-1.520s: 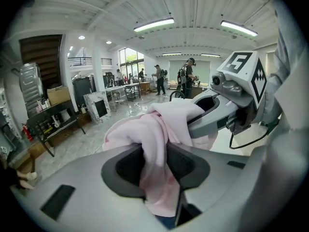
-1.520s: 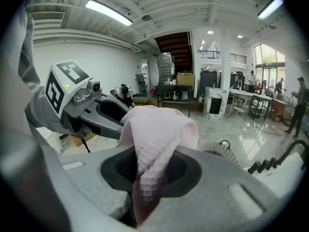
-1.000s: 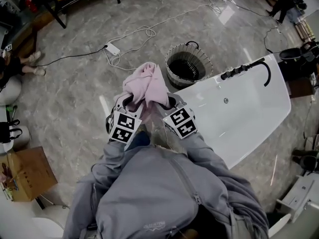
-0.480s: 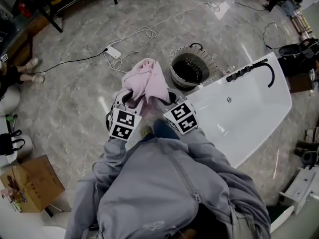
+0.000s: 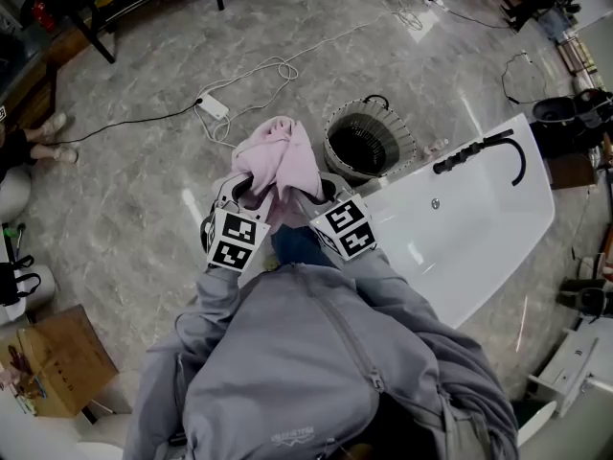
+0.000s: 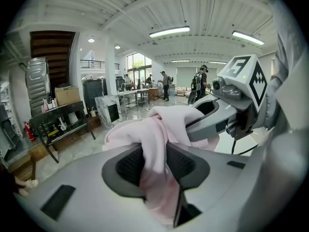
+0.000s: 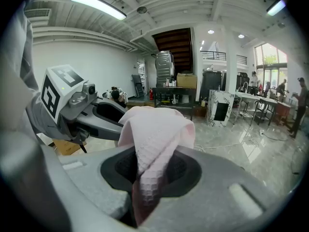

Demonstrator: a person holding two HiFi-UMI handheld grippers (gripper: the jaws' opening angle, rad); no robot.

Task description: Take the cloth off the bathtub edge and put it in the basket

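A pink cloth (image 5: 280, 164) hangs bunched between my two grippers, held up in the air over the floor. My left gripper (image 5: 246, 192) is shut on the cloth's left part; its jaws pinch the pink cloth (image 6: 154, 149) in the left gripper view. My right gripper (image 5: 311, 193) is shut on the other part, and the waffle-textured cloth (image 7: 154, 144) is squeezed between its jaws. The round basket (image 5: 368, 144) with a dark inside stands on the floor just right of the cloth, against the white bathtub (image 5: 469, 218).
A black faucet (image 5: 479, 147) rises from the tub's far rim. A white power strip (image 5: 214, 107) and cables lie on the marble floor beyond the cloth. A cardboard box (image 5: 53, 362) sits at the left. Dark furniture lines the far edge.
Both grippers carried the cloth together, and the basket and bathtub now sit slightly nearer to them in the head view. The grips stay the same.
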